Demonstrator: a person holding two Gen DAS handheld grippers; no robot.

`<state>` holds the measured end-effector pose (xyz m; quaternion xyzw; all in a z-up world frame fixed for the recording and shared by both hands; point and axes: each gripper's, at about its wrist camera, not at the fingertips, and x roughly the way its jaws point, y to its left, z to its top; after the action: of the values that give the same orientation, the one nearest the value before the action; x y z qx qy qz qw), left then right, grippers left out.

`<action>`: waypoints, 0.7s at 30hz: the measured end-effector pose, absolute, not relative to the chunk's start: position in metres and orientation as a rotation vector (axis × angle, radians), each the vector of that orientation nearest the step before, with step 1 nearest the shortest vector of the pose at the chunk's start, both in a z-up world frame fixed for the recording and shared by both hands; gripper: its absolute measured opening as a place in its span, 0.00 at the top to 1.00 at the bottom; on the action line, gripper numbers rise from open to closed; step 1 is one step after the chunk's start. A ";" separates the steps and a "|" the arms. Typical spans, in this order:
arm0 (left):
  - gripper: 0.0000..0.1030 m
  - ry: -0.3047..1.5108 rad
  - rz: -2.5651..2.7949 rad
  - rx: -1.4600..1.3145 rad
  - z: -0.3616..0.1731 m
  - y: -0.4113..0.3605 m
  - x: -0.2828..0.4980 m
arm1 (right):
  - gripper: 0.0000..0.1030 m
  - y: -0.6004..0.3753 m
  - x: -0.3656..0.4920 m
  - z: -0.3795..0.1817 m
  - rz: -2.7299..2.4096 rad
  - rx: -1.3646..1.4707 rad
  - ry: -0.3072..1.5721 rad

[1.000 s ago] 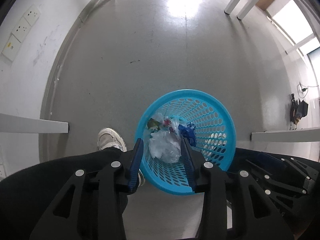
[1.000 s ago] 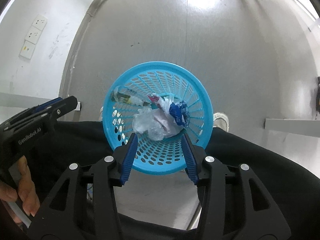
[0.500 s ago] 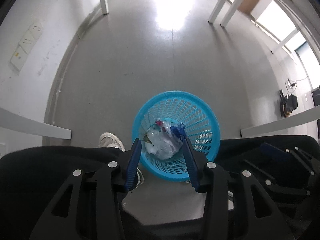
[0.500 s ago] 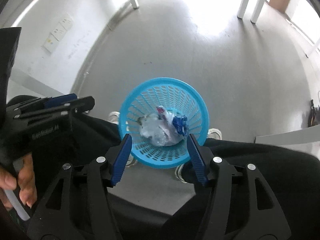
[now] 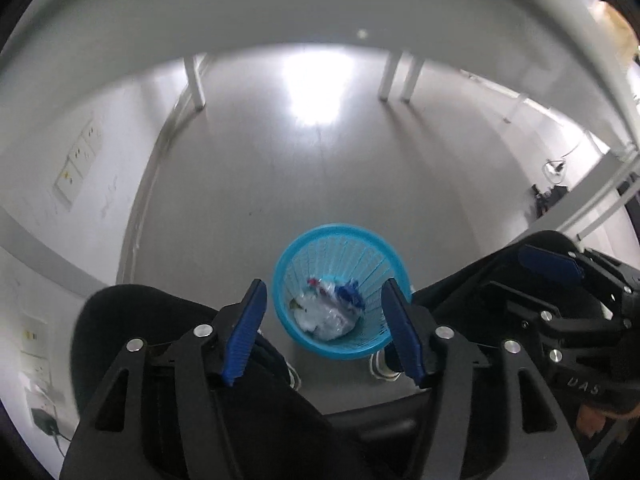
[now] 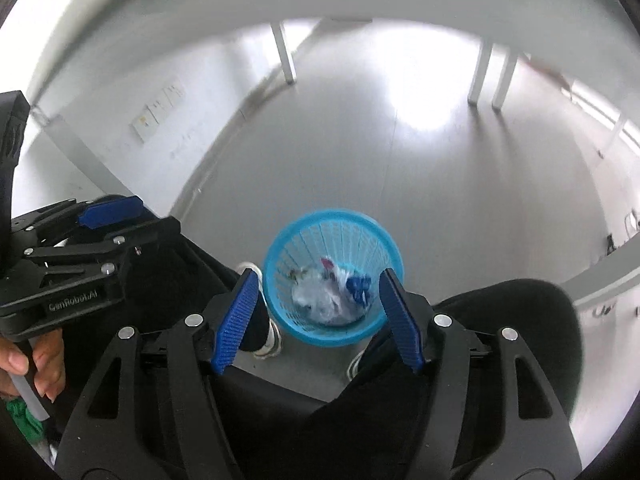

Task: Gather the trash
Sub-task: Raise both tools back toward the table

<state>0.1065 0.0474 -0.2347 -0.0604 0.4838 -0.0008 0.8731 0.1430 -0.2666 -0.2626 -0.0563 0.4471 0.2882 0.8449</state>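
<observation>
A blue perforated trash basket (image 5: 376,248) stands on the grey floor between the person's feet; it also shows in the right wrist view (image 6: 356,224). It holds crumpled clear plastic (image 5: 326,320) and blue and red wrappers (image 6: 358,286). My left gripper (image 5: 324,300) is open and empty, high above the basket. My right gripper (image 6: 318,290) is open and empty, also high above it. The right gripper shows at the right edge of the left wrist view (image 5: 560,280), and the left gripper shows at the left of the right wrist view (image 6: 92,240).
The underside edge of a white table (image 5: 320,12) arcs across the top of both views. White table legs (image 5: 394,76) stand on the floor behind. A wall with sockets (image 5: 76,168) is on the left. The person's dark-trousered legs (image 6: 500,320) and shoes (image 6: 268,340) flank the basket.
Both grippers have risen well above the basket, which looks smaller now. Both have opened a little wider, and the table's edge has come into view at the top.
</observation>
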 end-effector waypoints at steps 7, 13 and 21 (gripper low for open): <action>0.28 0.850 -0.026 -0.042 -0.182 0.041 0.064 | 0.34 -0.289 0.106 -0.212 0.618 -0.104 0.794; 0.12 0.717 -0.036 -0.058 -0.138 0.048 0.043 | 0.31 -0.309 0.089 -0.168 0.580 -0.087 0.668; 0.06 0.613 -0.025 -0.077 -0.103 0.049 0.050 | 0.19 -0.320 0.091 -0.118 0.549 -0.069 0.530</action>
<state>0.0495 0.0490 -0.1029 -0.0377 0.3014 -0.0125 0.9527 0.0907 -0.3201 -0.1177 -0.0336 0.2586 0.2680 0.9274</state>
